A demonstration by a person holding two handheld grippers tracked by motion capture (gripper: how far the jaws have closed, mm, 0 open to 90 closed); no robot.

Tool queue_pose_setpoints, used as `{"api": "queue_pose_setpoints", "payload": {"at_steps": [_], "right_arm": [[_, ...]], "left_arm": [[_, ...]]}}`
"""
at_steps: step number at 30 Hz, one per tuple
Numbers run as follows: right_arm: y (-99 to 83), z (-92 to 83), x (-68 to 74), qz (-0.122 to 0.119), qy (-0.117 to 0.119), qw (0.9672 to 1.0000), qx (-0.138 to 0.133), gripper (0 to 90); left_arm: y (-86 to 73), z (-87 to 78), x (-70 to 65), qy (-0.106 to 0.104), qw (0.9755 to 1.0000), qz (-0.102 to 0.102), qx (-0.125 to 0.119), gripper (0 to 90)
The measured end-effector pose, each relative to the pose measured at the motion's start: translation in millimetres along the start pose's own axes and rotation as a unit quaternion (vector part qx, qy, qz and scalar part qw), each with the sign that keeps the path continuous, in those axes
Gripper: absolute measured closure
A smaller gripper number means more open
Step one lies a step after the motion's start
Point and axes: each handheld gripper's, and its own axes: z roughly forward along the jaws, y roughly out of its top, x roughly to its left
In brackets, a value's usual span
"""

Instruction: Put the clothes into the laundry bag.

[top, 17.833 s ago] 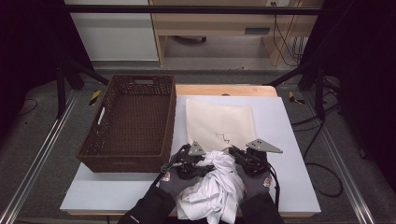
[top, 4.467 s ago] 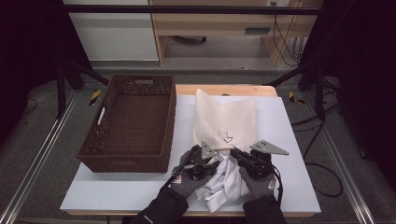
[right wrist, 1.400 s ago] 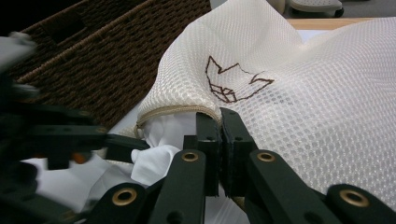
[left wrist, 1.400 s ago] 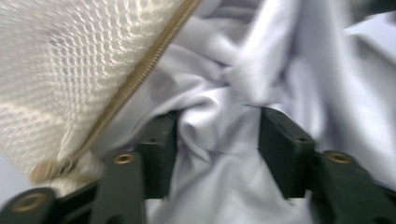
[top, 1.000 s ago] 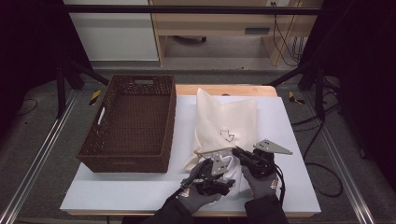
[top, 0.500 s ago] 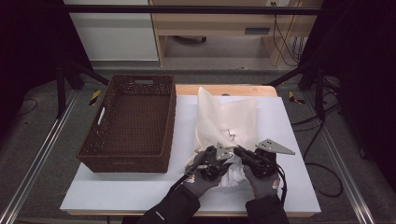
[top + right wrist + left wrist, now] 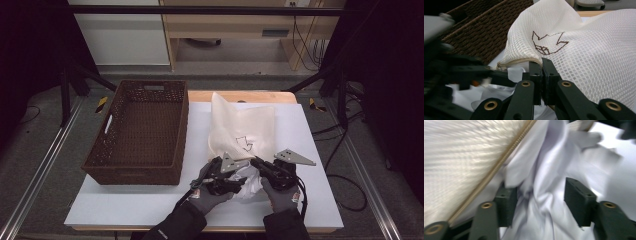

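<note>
The mesh bag (image 7: 461, 157) is motion-blurred, and its far end is cut off.

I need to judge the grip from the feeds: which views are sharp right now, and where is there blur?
Left gripper view: motion-smeared, mesh bag and white cloth soft. Right gripper view: the bag's zip edge and right tongs are crisp; the left tongs at its left edge are blurred. High view: evenly lit, sharp, dark surroundings.

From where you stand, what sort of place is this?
Probably a lab's recording bench, not a home: a white-topped table inside black frame bars, loose cables on grey floor, and hand-held black grippers working white cloth into a cream mesh laundry bag.
</note>
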Motion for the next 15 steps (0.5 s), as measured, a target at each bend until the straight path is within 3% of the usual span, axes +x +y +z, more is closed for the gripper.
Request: {"api": "queue_pose_setpoints", "payload": {"at_steps": [3, 7, 9, 11, 15], "right_arm": [[-0.2, 0.6, 0.0, 0.000, 0.000, 1.0000, 0.001, 88.0], [-0.6, 0.8, 0.4, -0.003, -0.001, 1.0000, 0.002, 88.0], [-0.5, 0.7, 0.3, -0.003, -0.002, 1.0000, 0.003, 87.9], [-0.6, 0.7, 0.6, -0.003, -0.002, 1.0000, 0.003, 87.9], [-0.6, 0.9, 0.2, -0.005, -0.002, 1.0000, 0.004, 87.9]], "left_arm": [[-5.5, -26.6, 7.3, 0.002, 0.9999, -0.007, -0.009, 38.5], [-23.6, -49.4, 18.5, 0.038, 0.9992, -0.014, 0.008, 39.0], [-35.6, -54.2, 25.0, 0.059, 0.9979, -0.026, 0.014, 42.4], [-46.3, -55.1, 31.4, 0.066, 0.9966, -0.043, 0.022, 45.2], [-59.4, -47.4, 39.3, 0.090, 0.9934, -0.053, 0.048, 47.5]]}}
